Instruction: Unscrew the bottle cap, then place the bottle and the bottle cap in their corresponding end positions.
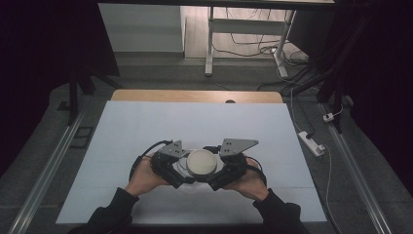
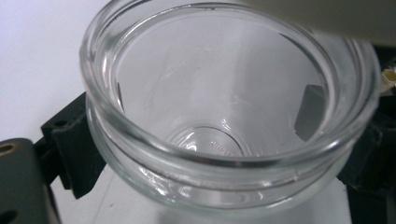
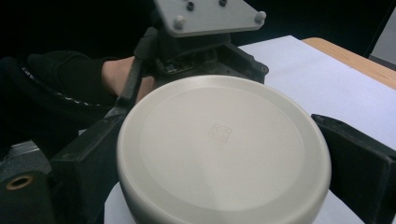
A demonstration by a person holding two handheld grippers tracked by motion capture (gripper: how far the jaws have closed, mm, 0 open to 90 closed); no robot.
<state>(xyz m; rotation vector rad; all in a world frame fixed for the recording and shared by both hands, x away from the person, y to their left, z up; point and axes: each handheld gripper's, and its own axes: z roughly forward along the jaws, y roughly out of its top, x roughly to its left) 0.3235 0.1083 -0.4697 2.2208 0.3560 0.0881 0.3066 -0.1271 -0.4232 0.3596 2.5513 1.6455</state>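
Left gripper (image 1: 181,181) clamping open glass jar (image 2: 224,140); right gripper (image 1: 208,184) gripping white lid (image 3: 219,154) above; next needing centring over the rim

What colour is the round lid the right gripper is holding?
Off-white, a plain cream lid with a faint square emblem at its centre; the right gripper view shows it best.

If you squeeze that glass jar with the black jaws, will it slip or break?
The jar looks like smooth, clear glass, so it could slip between the left gripper's hard jaws. Its rim looks thick, so a gentle squeeze probably won't crack it, though a drop might. It is round, so on its side it would likely roll. The right gripper holds the lid.
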